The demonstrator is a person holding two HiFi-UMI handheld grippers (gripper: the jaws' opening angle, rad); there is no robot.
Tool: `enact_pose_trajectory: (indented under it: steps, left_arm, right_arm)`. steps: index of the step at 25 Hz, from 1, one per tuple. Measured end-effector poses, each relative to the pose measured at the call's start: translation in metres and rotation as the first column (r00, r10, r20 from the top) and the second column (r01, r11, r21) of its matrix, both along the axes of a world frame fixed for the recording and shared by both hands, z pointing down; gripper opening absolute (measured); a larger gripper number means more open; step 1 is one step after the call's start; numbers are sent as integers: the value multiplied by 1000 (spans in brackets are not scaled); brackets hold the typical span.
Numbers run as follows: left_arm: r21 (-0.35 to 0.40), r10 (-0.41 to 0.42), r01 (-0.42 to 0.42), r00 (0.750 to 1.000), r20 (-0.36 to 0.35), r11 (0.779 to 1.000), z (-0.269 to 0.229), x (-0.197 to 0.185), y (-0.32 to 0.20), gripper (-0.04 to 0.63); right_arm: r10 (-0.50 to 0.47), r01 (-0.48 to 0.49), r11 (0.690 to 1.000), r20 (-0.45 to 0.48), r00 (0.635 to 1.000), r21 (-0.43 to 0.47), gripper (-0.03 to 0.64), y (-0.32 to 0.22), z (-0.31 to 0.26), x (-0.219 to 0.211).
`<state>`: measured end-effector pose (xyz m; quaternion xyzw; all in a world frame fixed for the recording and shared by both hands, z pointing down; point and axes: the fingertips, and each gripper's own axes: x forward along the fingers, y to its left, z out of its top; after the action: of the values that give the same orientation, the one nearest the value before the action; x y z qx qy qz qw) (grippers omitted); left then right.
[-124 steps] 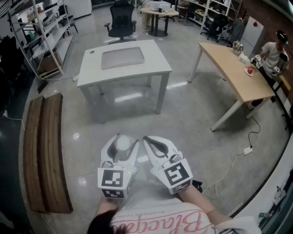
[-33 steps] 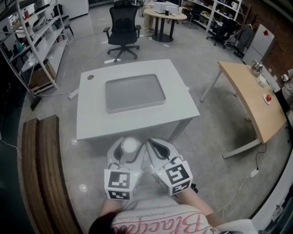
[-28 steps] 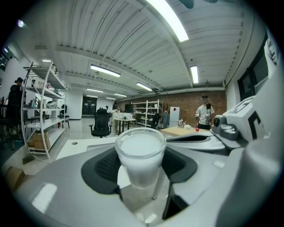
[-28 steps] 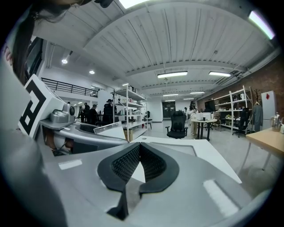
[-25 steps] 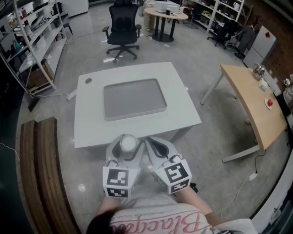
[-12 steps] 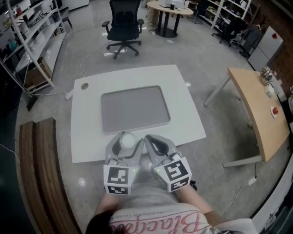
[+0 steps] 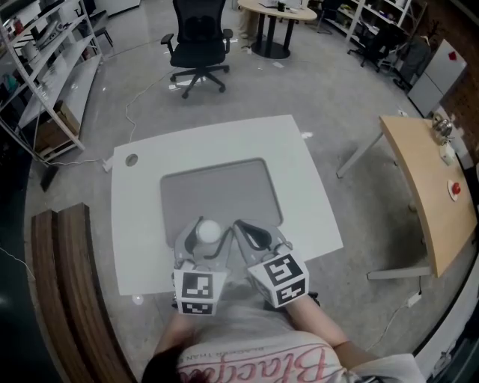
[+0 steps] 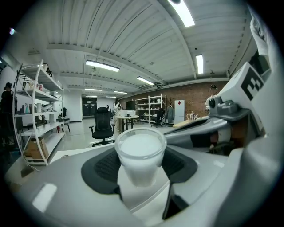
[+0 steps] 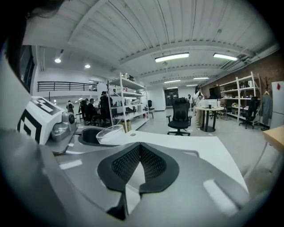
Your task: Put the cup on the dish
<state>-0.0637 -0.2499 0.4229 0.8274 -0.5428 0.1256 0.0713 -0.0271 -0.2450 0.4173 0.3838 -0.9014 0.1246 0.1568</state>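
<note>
A clear plastic cup (image 7: 209, 231) stands upright between the jaws of my left gripper (image 7: 203, 229), which is shut on it. In the left gripper view the cup (image 8: 140, 155) fills the middle, with the pads pressing its lower half. The dish is a flat grey tray (image 7: 224, 187) on the white table (image 7: 142, 217). Both grippers hover over the tray's near edge. My right gripper (image 7: 251, 233) is beside the left one, shut with nothing in it; its pads (image 9: 133, 166) meet. The cup (image 9: 111, 133) shows at the left of the right gripper view.
A black office chair (image 7: 198, 34) stands beyond the table. Shelving (image 7: 45, 52) lines the far left and a wooden bench (image 7: 67, 284) lies on the floor at left. A wooden table (image 7: 430, 194) stands at right, a round table (image 7: 277, 11) at the back.
The white table and grey tray have come much nearer; the grippers now hang over the table's near edge. Both grippers keep their pose, the cup still held.
</note>
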Motion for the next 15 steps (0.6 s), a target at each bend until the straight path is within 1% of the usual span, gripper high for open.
enact_pose_trajectory:
  steps: [5,9,12,15]
  left_arm:
    - [-17,-8,8,1000,16,1000,18,-3,-19,262]
    - [-34,-17,17,1000,12,999,31,-6,-30,263]
    - [-45,-10,11,1000,22,999,41,-6,-38,262]
    - [-45,7,-5,1000,27,999,50,-6,-45,262]
  right_arm:
    - [-13,12,999,-29,1000,-38,2,-17,10,-4]
    - [-11,8,999,-44,999,-53,2,-26,13,-3]
    - [-7,3,998,-58,998,-63,2,-33,17,-3]
    - [4,-9,996,-49,999,-91,2,-41,24,-4]
